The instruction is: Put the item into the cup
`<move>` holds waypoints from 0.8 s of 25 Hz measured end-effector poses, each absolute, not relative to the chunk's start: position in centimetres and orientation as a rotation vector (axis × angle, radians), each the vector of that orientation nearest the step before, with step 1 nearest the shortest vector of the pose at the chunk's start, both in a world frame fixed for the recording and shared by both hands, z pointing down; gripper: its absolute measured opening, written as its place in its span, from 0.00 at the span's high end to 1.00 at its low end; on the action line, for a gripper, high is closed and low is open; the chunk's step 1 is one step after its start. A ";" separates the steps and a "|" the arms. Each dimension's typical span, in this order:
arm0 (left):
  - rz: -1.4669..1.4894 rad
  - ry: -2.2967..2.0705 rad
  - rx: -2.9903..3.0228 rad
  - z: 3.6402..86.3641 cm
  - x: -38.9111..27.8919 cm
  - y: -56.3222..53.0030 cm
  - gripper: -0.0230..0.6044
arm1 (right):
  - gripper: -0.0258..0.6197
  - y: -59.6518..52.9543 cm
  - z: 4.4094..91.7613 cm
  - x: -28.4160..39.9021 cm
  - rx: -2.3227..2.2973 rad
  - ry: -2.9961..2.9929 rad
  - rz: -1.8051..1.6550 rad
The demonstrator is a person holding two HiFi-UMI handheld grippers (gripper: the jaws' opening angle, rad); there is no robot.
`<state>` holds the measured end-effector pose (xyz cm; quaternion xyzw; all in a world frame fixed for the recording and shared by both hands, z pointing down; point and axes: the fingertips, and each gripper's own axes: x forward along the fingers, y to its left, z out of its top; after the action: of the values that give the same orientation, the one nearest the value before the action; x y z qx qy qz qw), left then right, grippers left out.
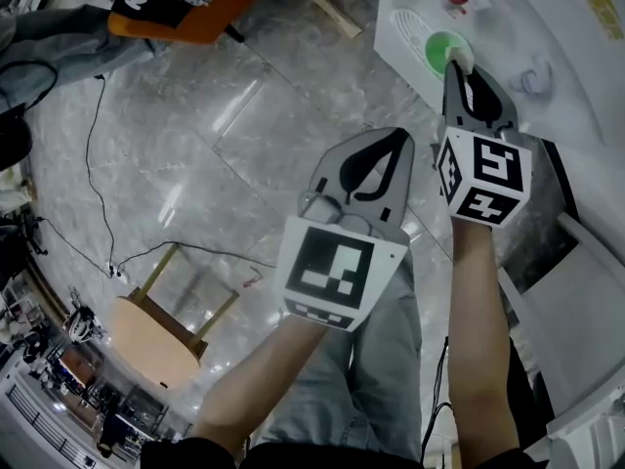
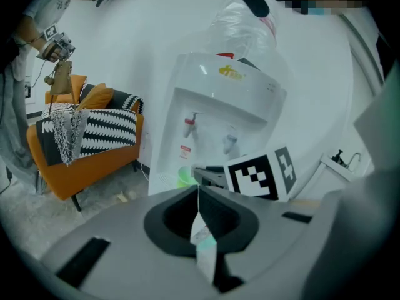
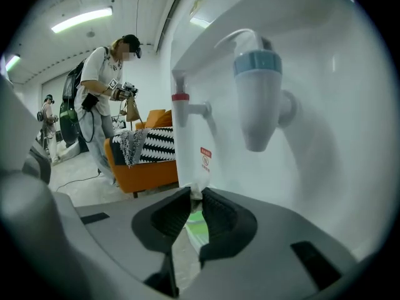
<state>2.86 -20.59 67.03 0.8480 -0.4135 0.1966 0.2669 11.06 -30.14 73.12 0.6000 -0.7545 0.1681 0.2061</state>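
Note:
A green cup (image 1: 441, 52) (image 2: 183, 177) stands on the drip tray of a white water dispenser (image 1: 508, 18) (image 2: 219, 105), below its taps. My right gripper (image 1: 459, 63) (image 3: 192, 191) is shut on the cup's rim; green shows between its jaws (image 3: 199, 227). The blue tap (image 3: 257, 99) hangs just above and ahead of it. My left gripper (image 1: 400, 140) (image 2: 199, 186) is shut on a small white-and-green tea bag (image 2: 204, 241) on a thin string. It hangs over the floor, left of and short of the cup.
An orange sofa (image 2: 81, 149) (image 1: 186, 8) with a striped throw stands left of the dispenser. A wooden stool (image 1: 156, 335) and cables (image 1: 98, 164) lie on the marble floor. A person (image 3: 103, 99) stands by the sofa. White shelving (image 1: 576, 311) is at the right.

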 end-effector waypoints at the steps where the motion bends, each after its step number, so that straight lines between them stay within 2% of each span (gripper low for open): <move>1: 0.533 -1.116 2.288 67.1 2.9 -20.6 0.94 | 0.86 -30.3 73.2 11.1 1.668 -2.099 0.464; 20: 0.563 -1.103 2.317 67.5 2.9 -21.3 0.94 | 0.84 -31.7 73.4 10.8 1.674 -2.083 0.425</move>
<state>2.85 -21.30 67.45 0.8530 -0.4060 0.2071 0.2543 10.83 -31.65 73.40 0.6040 -0.7517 0.1532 0.2161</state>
